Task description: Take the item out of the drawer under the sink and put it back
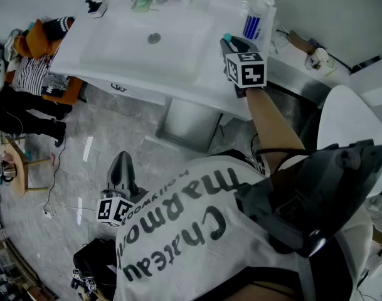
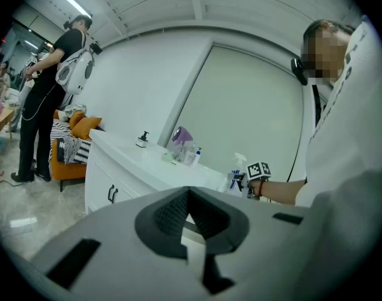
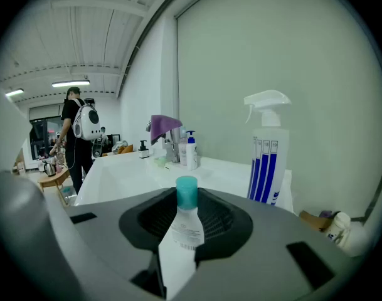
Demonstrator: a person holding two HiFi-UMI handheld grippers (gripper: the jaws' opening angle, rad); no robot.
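My right gripper (image 1: 231,42) is raised over the right end of the white sink counter (image 1: 197,74). It is shut on a small white bottle with a teal cap (image 3: 186,213), which stands upright between the jaws; the cap (image 1: 227,37) also shows in the head view. My left gripper (image 1: 122,167) hangs low over the grey floor, in front of the cabinet, its jaws together with nothing in them (image 2: 189,193). Below the counter's front edge a pale box-like part (image 1: 187,123) sticks out; I cannot tell whether it is the open drawer.
A blue-striped spray bottle (image 1: 256,14) stands on the counter just beyond the right gripper. Pump bottles and a purple cloth (image 3: 169,137) crowd the tap. A soap dispenser (image 1: 95,5) sits at the counter's left end. A person with a backpack (image 2: 53,93) stands near an orange sofa (image 1: 40,36).
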